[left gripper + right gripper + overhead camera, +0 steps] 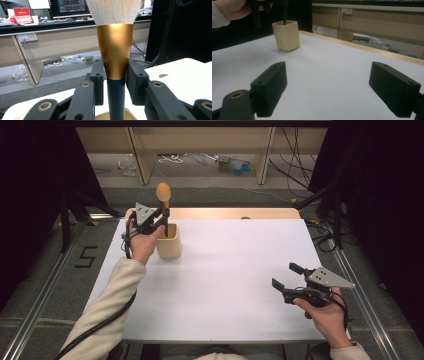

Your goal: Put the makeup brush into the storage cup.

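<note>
High view: the left gripper [159,218] stands at the 10 o'clock corner of the white table [235,270], clamped on a makeup brush [163,200] held upright, its handle reaching down into a cream cup [168,245]. The right gripper [285,279] hovers low near the 4 o'clock edge, well apart from the cup, jaws spread wide with nothing between them.

Left gripper view: supplies the detail that the high view lacks. The two black pads [136,80] press on the brush [115,52] from either side, just where the gold ferrule narrows into the dark blue handle. Above the ferrule spreads a full head of pale bristles, cut off by the top edge at 12 o'clock. The cup's rim [130,113] shows at 6 o'clock, directly beneath the handle.

Right gripper view: shows the cup [286,35] from the side at 11 o'clock, a squarish, round-cornered vessel standing on the table [332,75], with the dark handle [285,15] entering its mouth. The parted pads [272,87] frame bare tabletop.
</note>
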